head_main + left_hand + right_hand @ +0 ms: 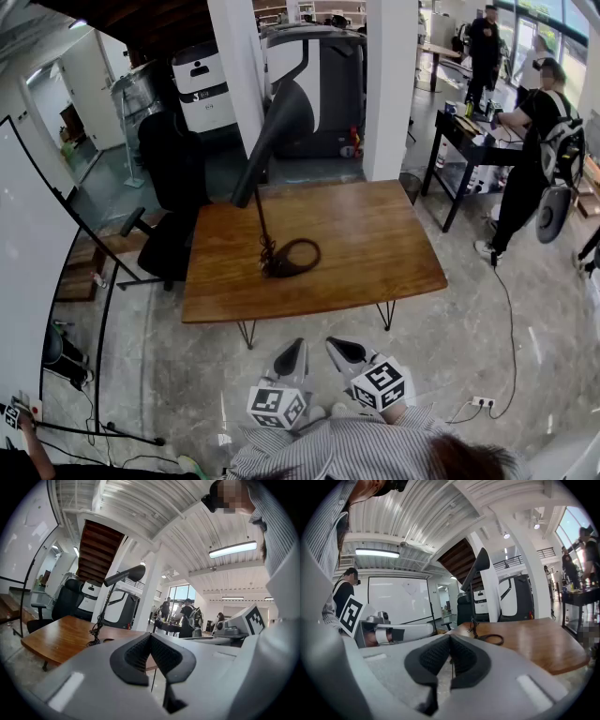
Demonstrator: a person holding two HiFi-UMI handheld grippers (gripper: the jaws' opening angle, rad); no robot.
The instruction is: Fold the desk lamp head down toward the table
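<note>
A black desk lamp stands near the middle of the wooden table. Its ring-shaped base lies flat, and a thin arm rises to the long head, which is tilted up high. Both grippers hang in front of the table's near edge, away from the lamp. My left gripper and my right gripper are both shut with nothing between the pads. The left gripper view has its jaws together, with the lamp head far off. In the right gripper view the pads meet, and the lamp base lies beyond.
A black office chair stands at the table's left end, with a whiteboard further left. Two white pillars rise behind the table. A person stands at a black side table to the right. A cable and power strip lie on the floor.
</note>
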